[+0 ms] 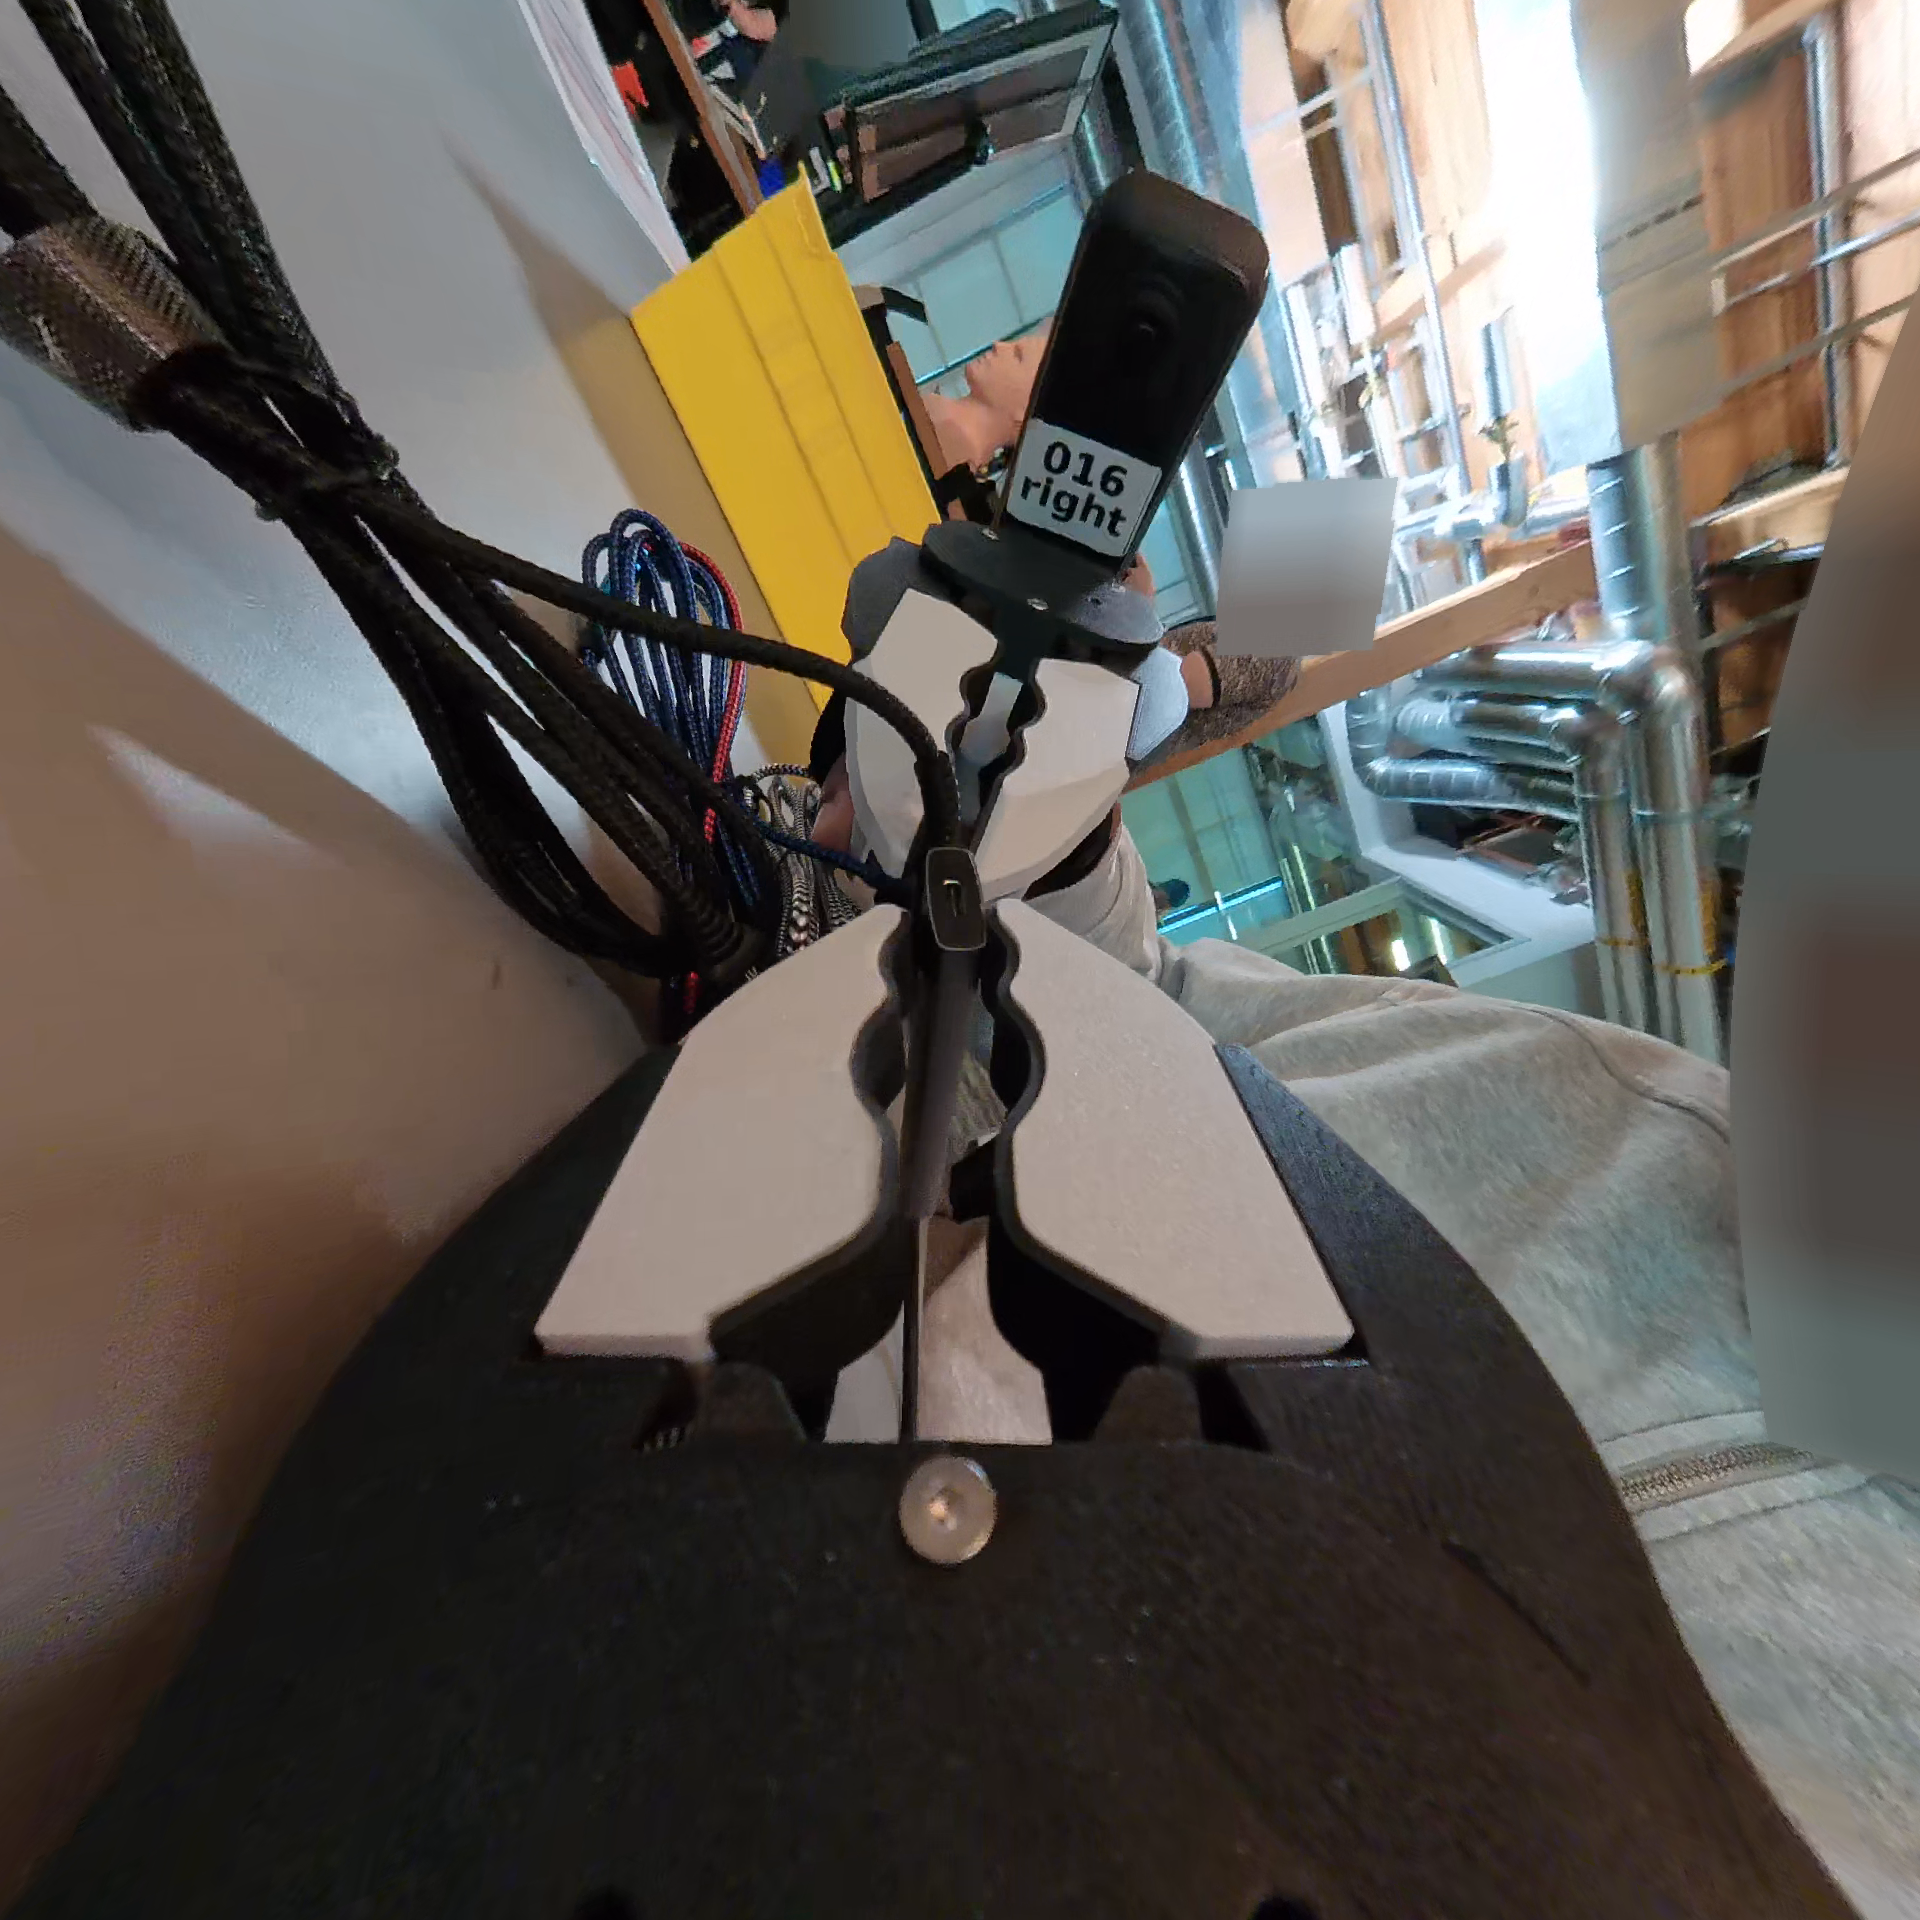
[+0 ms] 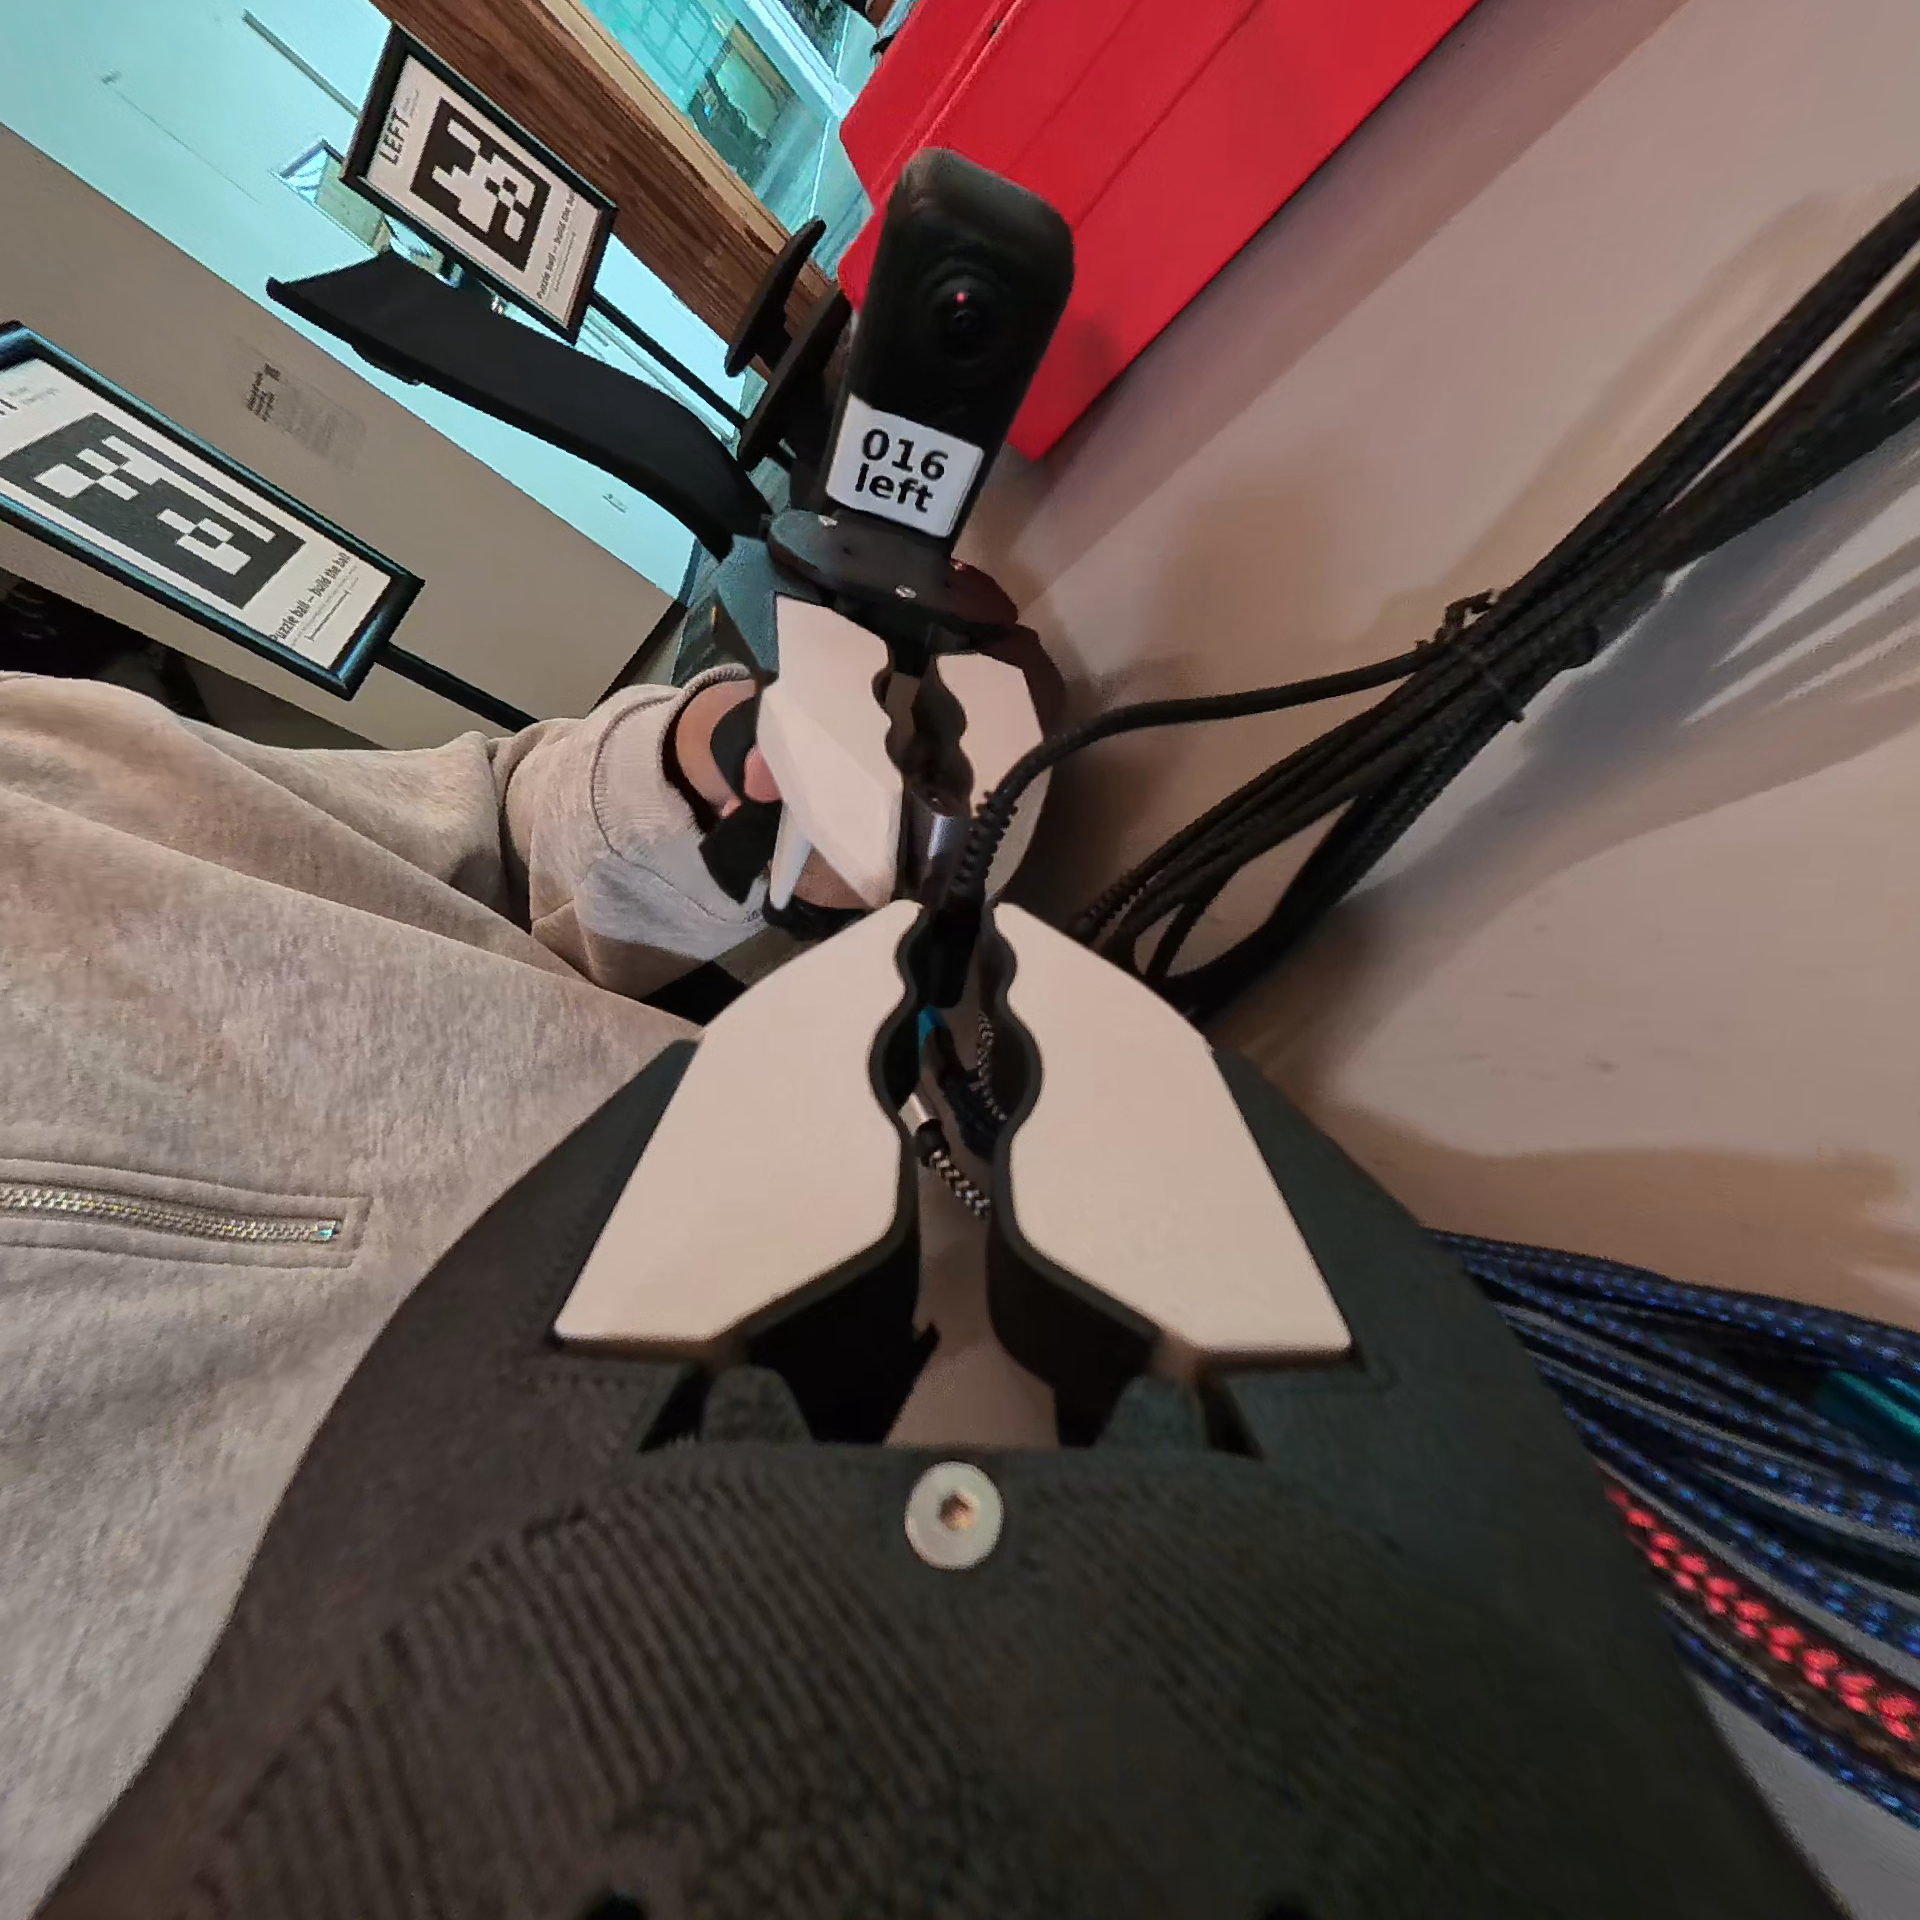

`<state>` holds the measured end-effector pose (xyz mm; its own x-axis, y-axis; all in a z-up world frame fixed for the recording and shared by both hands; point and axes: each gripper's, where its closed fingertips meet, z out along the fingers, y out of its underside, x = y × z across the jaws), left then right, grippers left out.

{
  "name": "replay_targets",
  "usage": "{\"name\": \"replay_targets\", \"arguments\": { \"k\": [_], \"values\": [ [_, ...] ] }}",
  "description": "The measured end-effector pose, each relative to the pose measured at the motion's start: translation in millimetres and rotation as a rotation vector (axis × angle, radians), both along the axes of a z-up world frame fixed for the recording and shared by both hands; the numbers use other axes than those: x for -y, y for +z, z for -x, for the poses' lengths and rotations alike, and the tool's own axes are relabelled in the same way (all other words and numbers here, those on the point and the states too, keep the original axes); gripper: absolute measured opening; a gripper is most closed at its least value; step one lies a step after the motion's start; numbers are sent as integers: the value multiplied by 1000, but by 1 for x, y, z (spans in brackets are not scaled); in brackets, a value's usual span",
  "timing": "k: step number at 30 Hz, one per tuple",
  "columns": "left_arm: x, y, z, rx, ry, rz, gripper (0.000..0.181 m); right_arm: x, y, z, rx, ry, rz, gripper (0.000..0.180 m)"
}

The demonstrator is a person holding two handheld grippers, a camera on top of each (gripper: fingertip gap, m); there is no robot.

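Together, two grippers, left gripper (image 1: 948, 925) and right gripper (image 2: 948, 920), clamp one black cable (image 1: 665, 613) (braided).

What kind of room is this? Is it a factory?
Probably a workshop or lab, not surely a factory. Shiny silver metal ducts run along the wooden beams, framed black-and-white square-pattern marker signs stand nearby, and black braided cables lie bundled on the pale tabletop.

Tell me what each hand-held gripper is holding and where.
Both grip one black braided cable: left hand-held gripper at its connector plug, right hand-held gripper just behind it.
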<state>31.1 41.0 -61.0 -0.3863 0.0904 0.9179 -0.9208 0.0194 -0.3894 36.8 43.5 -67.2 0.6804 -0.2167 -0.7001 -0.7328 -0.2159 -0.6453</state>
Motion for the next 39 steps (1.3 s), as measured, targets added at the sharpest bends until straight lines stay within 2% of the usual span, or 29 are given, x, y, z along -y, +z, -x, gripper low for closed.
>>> {"name": "replay_targets", "arguments": {
  "k": [6, 10, 12, 13, 15, 19, 23, 29, 30, 32, 39],
  "values": [
    [-2, 1, -4, 21, 28, -11, 12, -1, -1, 0, -6, -7, -2, 8],
    [-7, 2, -11, 19, 73, -8, 32, -2, -2, 0, 1, -12, 4, 8],
    [-7, 1, -11, 45, 72, -29, 52, -1, -1, -2, -4, -24, -3, 8],
    [-6, -1, -8, 61, 58, -48, 54, 0, -1, -4, -5, -31, -5, 8],
    [-3, -5, -2, 96, 25, -92, 51, 3, -1, -7, -8, -47, -10, 8],
    [-1, -8, 3, 121, -1, -118, 34, 6, 0, -10, -14, -66, -17, 8],
    [-6, -5, -5, 108, 49, -94, 7, 6, -1, -9, -16, -63, -15, 8],
    [-4, -9, 0, 81, 12, -96, 8, 5, -2, -9, -17, -64, -10, 8],
    [-1, -12, 4, 78, -15, -114, 14, 5, -2, -9, -15, -65, -11, 8],
    [1, -12, 5, 114, -5, -129, 8, 5, -2, -9, -17, -65, -11, 8],
    [2, -12, 9, 126, -35, -129, 8, 5, -1, -5, -44, -35, -24, 9]
  ]
}}
